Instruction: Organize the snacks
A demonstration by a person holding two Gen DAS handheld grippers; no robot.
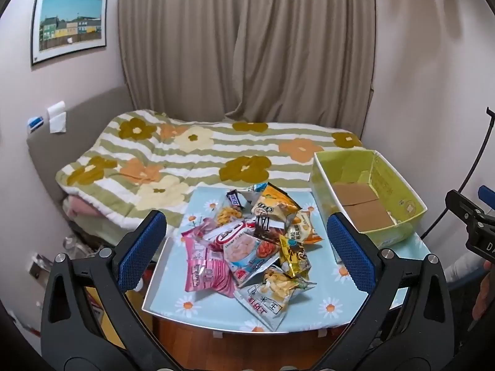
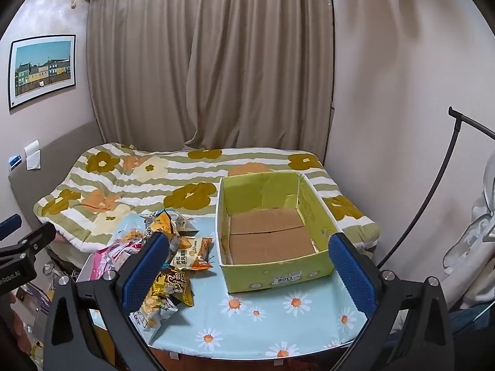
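Snacks piled on table, box empty, nothing sorted yet. Left gripper & right gripper both spread, empty. Next: pinch a top bag, carry to box.

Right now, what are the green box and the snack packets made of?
Green box: looks like cardboard, printed matte green outside; bare brown flaps show on its floor. Snack packets: likely thin plastic or foil film, glossy and crinkled, with glare on several.

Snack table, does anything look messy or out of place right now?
Yes. The snack packets lie in a loose overlapping heap on the table rather than sorted, while the green box beside them is empty.
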